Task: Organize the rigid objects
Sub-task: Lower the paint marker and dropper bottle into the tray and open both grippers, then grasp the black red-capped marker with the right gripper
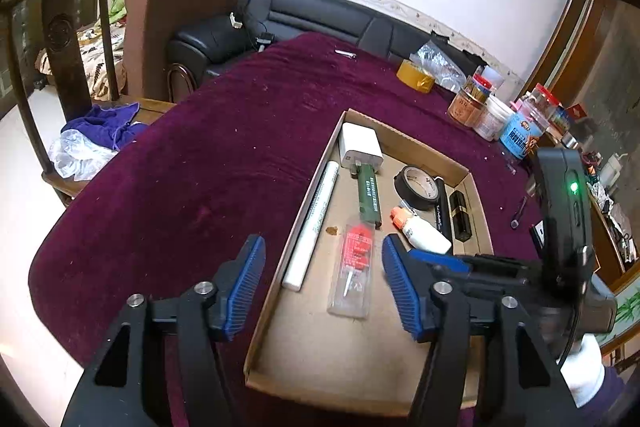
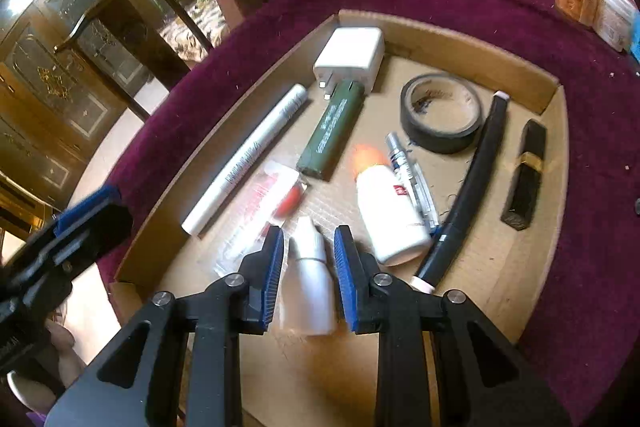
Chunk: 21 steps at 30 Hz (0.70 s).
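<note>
A shallow cardboard tray (image 1: 320, 347) lies on the maroon tablecloth (image 1: 192, 167). It holds a white charger (image 2: 352, 57), a white marker (image 2: 248, 155), a green stick (image 2: 330, 131), a black tape roll (image 2: 440, 119), a white glue bottle with an orange cap (image 2: 390, 215), a black pen (image 2: 472, 183), a black lipstick (image 2: 526, 175) and a clear packet with red contents (image 1: 354, 263). My left gripper (image 1: 323, 245) hangs open above the packet, with nothing between its pads. My right gripper (image 2: 309, 233) is shut on a small white bottle (image 2: 308, 287) over the tray's near part.
At the table's far right stand a yellow tape roll (image 1: 416, 77), several jars (image 1: 468, 107) and a crinkled plastic bag (image 1: 438, 63). A small metal piece (image 1: 346, 54) lies at the far edge. A wooden chair (image 1: 60, 39) and a black sofa (image 1: 304, 15) stand beyond.
</note>
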Tool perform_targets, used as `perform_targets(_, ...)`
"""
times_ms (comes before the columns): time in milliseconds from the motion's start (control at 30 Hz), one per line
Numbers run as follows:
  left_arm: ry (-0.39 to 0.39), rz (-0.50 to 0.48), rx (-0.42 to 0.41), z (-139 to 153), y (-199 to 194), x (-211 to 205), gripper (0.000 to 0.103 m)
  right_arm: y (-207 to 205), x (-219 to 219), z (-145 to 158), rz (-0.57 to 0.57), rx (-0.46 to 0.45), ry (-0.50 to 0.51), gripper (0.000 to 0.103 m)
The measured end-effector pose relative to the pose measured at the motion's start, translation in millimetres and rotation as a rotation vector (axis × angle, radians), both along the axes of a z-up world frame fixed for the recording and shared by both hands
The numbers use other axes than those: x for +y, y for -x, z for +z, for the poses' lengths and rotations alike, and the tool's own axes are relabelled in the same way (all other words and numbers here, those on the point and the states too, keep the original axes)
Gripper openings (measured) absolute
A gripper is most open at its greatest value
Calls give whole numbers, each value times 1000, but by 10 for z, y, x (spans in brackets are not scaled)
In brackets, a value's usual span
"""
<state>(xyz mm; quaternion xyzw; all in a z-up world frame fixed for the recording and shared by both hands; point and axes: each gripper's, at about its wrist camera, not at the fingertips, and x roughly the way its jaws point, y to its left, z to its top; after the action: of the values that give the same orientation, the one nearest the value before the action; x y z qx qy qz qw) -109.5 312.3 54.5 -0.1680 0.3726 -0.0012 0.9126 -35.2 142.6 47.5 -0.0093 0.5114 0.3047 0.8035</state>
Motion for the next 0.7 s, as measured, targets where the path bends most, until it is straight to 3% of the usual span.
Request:
perform_targets(100,7,-6,-11,25,74,-39,58,103,-246,131,-23,-41,-29,30)
perform_targets(167,15,-18,-20,55,115,-92,58,154,-456,176,-46,-56,-44,42)
perform_targets(400,21,-91,-67,219,287,-439,60,240,-1764,305,-269,-109,-39,42)
perform_targets(600,-44,-122,-114,246,489,-844,64,274,-3067,179,-559,-49,-107,42)
perform_targets(700,-72,-149,-108,203,563,-1034,64,277,-3403,132,-638,-46,-89,42)
